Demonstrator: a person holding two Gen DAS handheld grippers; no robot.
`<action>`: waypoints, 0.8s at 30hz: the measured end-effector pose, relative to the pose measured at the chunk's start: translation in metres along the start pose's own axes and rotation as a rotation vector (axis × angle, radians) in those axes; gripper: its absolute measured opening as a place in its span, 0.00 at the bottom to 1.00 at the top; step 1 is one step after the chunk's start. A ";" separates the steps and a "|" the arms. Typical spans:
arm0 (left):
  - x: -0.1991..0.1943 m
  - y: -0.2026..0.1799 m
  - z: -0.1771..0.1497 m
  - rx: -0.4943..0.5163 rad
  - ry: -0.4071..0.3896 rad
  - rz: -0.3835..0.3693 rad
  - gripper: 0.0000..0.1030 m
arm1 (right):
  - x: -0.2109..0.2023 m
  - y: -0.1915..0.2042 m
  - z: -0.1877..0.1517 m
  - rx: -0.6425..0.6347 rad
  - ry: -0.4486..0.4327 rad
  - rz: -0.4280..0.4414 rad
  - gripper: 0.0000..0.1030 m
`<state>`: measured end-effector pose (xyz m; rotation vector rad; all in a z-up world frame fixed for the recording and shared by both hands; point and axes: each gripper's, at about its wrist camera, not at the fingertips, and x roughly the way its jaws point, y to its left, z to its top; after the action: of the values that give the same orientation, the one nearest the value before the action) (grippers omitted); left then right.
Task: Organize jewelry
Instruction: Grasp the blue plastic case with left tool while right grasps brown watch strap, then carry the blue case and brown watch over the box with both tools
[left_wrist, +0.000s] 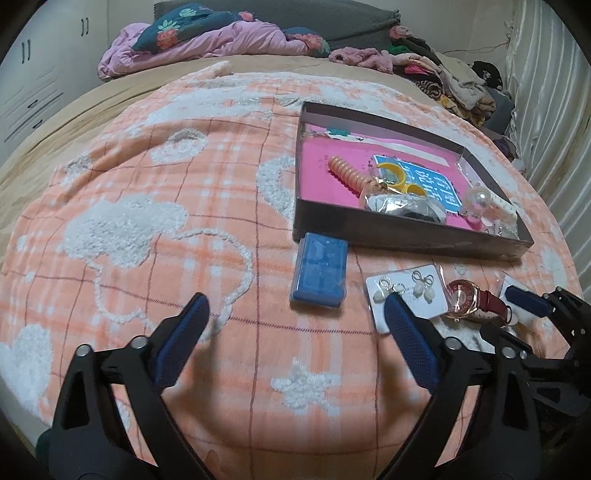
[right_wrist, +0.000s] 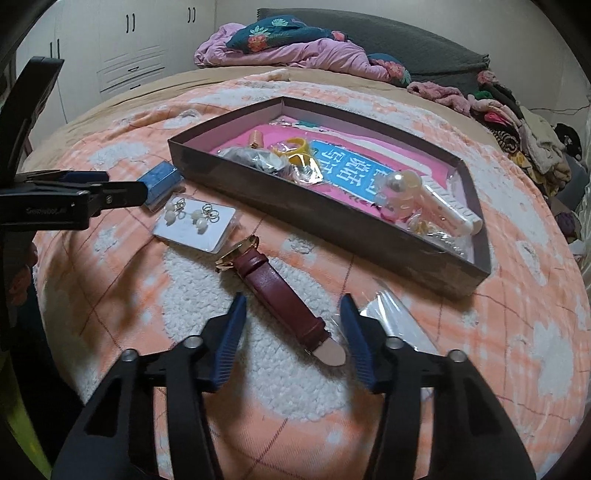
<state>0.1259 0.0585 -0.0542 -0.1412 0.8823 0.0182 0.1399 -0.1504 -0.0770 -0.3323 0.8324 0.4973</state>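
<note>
One watch (right_wrist: 275, 291), one earring card (right_wrist: 195, 225) with perhaps four earrings, one blue box (left_wrist: 320, 274); both grippers' jaws apart, empty.

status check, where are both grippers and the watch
Left gripper open, empty, over blanket. Right gripper open, fingers either side of watch strap end, not gripping. Box beyond. Plastic bag by right finger.

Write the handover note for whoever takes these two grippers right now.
Left gripper: jaws wide open, holding nothing, over the blanket.
Right gripper: jaws either side of the watch strap's end, pads not touching it.
Outside the box: watch, earring card, blue case, clear bag.
Done: several pieces already in the box.
Left: grip the watch, box it, then the rest.
</note>
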 end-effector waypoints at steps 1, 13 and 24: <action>0.002 -0.001 0.001 0.000 0.003 -0.002 0.80 | 0.002 0.000 0.000 -0.004 0.001 0.004 0.34; 0.023 -0.014 0.012 0.025 0.029 -0.036 0.37 | -0.011 0.004 -0.004 -0.031 -0.063 0.036 0.14; 0.008 -0.018 0.009 0.071 -0.007 -0.032 0.24 | -0.030 0.007 -0.003 -0.045 -0.106 0.068 0.14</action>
<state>0.1387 0.0415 -0.0526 -0.0890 0.8721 -0.0422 0.1167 -0.1548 -0.0564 -0.3173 0.7326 0.5924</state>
